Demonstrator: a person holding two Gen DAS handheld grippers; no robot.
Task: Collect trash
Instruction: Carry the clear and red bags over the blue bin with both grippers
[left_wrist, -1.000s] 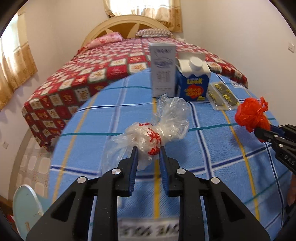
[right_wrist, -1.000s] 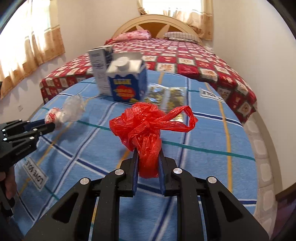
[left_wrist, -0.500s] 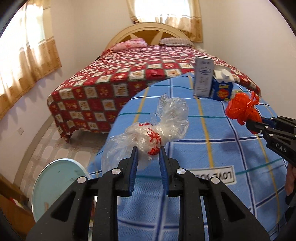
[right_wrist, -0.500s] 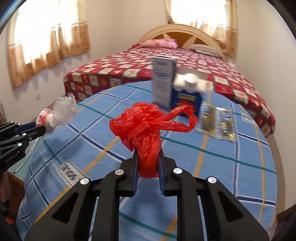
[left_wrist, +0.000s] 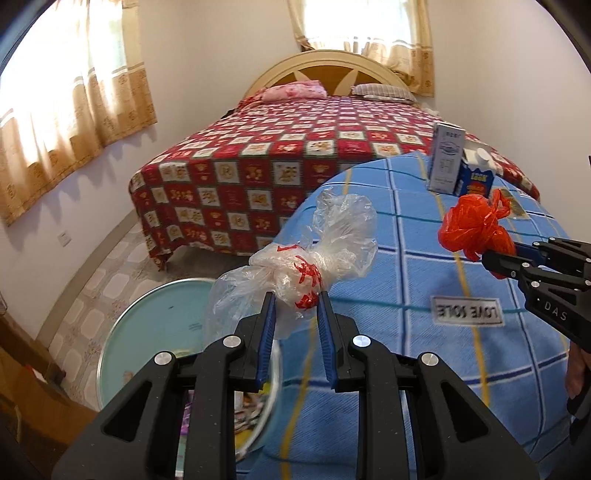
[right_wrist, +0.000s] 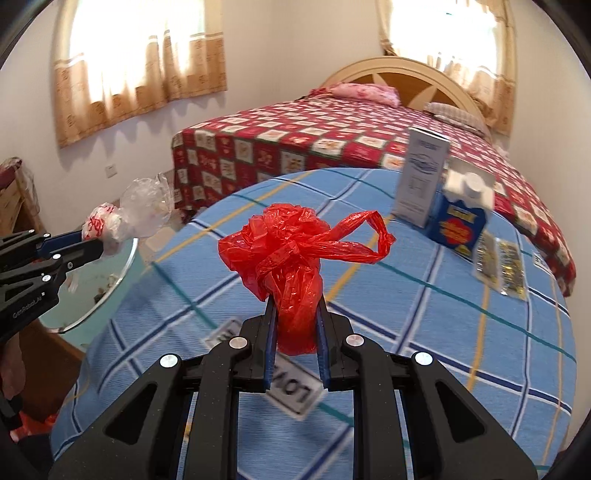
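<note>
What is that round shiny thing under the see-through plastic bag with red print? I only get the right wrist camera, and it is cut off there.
Observer: It is a round pale-blue bin on the floor beside the blue checked blanket, just below the clear bag.
Operator: Is there rubbish in it?
Observer: Yes, colourful wrappers lie at its bottom, partly hidden behind the left gripper.
Operator: Is the bag squeezed properly?
Observer: Both blue pads press on its knotted middle.

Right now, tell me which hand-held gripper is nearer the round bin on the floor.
Left. The left hand-held gripper holds its clear bag at the bin's rim; the right hand-held gripper is over the blue blanket.
</note>
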